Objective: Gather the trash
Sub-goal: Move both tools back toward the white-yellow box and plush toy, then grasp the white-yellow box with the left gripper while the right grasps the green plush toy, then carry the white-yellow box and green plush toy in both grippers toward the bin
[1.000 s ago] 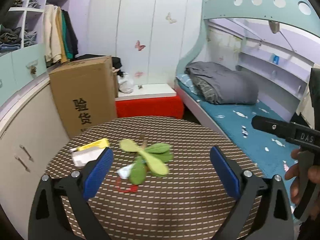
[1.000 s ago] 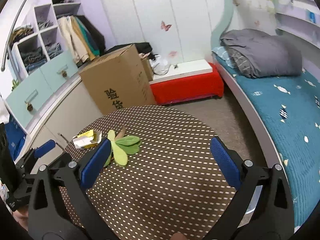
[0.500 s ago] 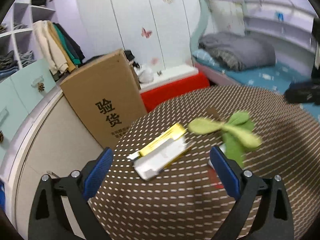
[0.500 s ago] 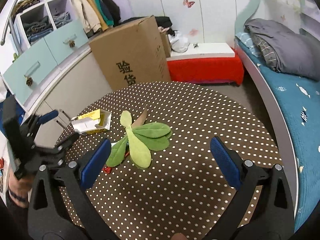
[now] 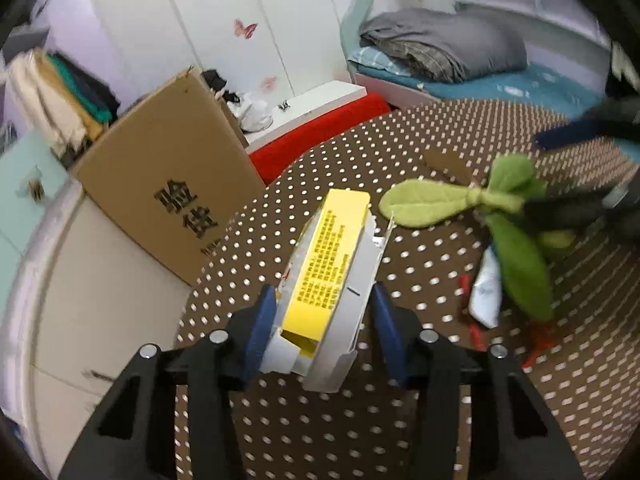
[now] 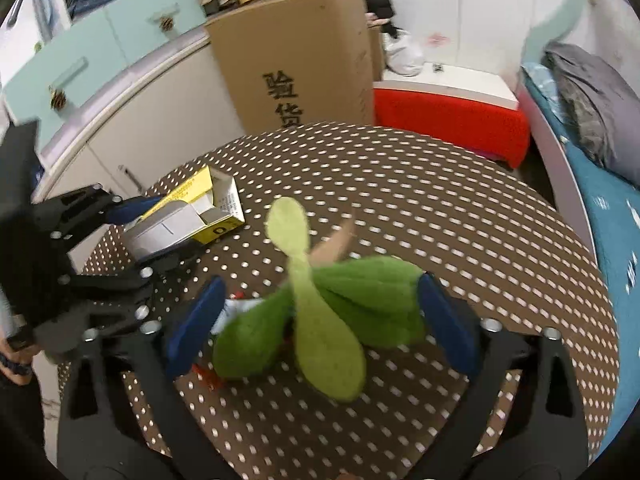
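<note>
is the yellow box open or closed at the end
Open. In the right wrist view the yellow box lies on its side with its end flaps spread and the hollow inside showing. The left tongs straddle it.

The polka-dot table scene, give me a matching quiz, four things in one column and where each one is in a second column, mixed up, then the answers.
Things:
1. yellow box
2. green felt leaves
3. cardboard carton
4. grey blanket

Places:
A. on the floor beyond the table
B. between the fingers of the right gripper
C. on the bed
D. between the fingers of the left gripper

Pairs: 1-D, 2-B, 3-A, 4-C
</note>
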